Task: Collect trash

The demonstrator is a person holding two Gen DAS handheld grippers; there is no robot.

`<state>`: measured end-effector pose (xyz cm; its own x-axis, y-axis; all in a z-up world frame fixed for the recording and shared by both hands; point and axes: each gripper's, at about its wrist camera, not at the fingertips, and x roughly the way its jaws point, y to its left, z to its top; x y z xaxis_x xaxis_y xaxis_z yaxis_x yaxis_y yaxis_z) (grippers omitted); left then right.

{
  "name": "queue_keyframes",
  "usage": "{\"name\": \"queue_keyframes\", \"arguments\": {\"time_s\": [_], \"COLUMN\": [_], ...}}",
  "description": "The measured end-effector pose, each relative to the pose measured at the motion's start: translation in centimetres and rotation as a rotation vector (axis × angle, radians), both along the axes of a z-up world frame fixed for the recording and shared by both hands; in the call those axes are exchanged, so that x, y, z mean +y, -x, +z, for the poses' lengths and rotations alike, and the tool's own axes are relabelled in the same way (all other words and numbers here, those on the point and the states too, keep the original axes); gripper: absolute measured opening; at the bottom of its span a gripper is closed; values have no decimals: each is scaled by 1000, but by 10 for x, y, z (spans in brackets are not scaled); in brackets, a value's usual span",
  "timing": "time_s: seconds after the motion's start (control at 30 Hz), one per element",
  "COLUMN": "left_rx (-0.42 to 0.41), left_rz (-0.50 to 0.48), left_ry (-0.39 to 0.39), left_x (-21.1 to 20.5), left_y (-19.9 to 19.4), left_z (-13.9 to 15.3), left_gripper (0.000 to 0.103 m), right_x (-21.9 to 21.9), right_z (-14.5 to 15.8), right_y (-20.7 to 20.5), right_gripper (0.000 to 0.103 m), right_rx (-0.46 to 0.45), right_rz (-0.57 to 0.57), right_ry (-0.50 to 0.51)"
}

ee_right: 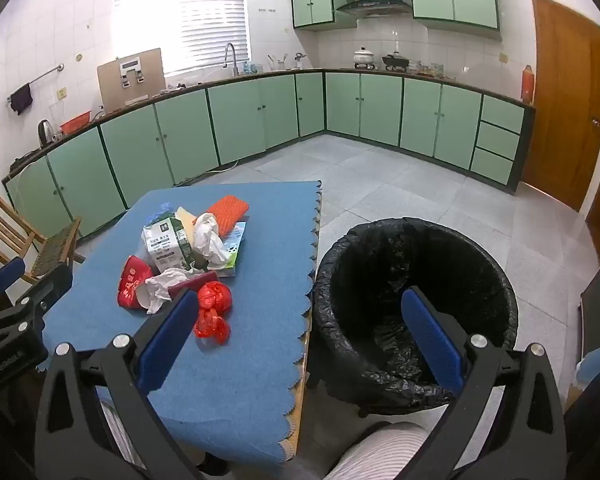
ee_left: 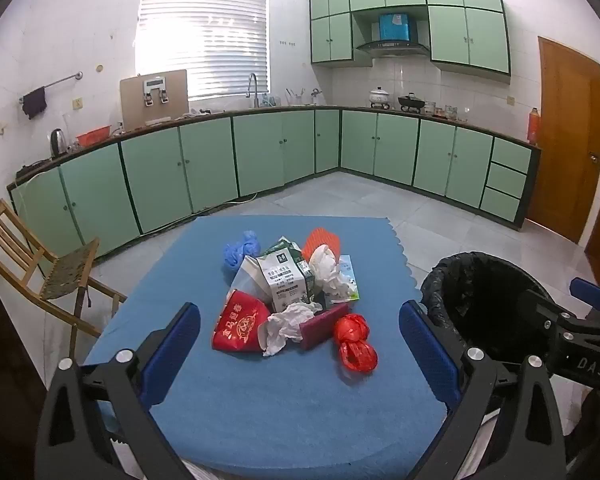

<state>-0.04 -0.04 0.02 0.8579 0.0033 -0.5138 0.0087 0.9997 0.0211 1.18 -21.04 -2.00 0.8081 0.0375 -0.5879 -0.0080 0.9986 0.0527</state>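
**Trash heaped mid-counter, both grippers spread wide and empty**

The left gripper (ee_left: 300, 344) hovers above the near part of the counter (ee_left: 300, 408), which is covered by a blue cloth with scalloped edges. Its blue-padded fingers (ee_left: 172, 344) stand fully apart with nothing between them. The right gripper (ee_right: 300, 336) is likewise spread wide and empty; it straddles the counter's right edge, its left finger above the cloth and its right finger above the bin.

The trash sits in a loose pile around the middle of the counter. A milk carton (ee_left: 286, 280) stands at the centre. A red paper cup (ee_left: 242, 326) lies on its side at the pile's near left, touching a crumpled white tissue (ee_left: 286, 326). A red plastic bag (ee_left: 354, 342), knotted into two lumps, lies at the near right. A blue crumpled bag (ee_left: 240, 248) lies toward the far left, an orange mesh piece (ee_left: 322, 242) toward the far edge.

A trash bin (ee_right: 416, 304) lined with a black bag stands on the floor just beside the counter's right edge.
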Motion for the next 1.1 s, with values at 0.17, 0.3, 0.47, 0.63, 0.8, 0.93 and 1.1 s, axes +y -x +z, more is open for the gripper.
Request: {"name": "queue_keyframes", "arguments": {"time_s": [0.17, 0.3, 0.47, 0.63, 0.8, 0.93, 1.1], "left_rx": [4, 0, 0, -2, -2, -2, -5], "left_rz": [1, 1, 4, 4, 4, 5, 2], "left_ry": [-2, 1, 1, 0, -1, 1, -1], "left_x": [-1, 0, 2, 2, 3, 3, 4], "left_y": [0, 1, -2, -2, -3, -1, -2], "left_z": [0, 3, 0, 1, 2, 3, 5], "left_gripper": [97, 97, 97, 97, 97, 97, 97], "right_x": [1, 0, -6, -6, 2, 2, 2], "right_z": [0, 0, -3, 3, 0, -2, -2], "right_y": [0, -1, -1, 1, 0, 0, -1], "right_gripper": [98, 98, 98, 98, 98, 98, 98], "right_rx": [7, 5, 3, 4, 4, 3, 3], "right_rz": [12, 13, 4, 1, -7, -6, -6], "right_ry": [-6, -6, -8, -7, 0, 2, 1]}}
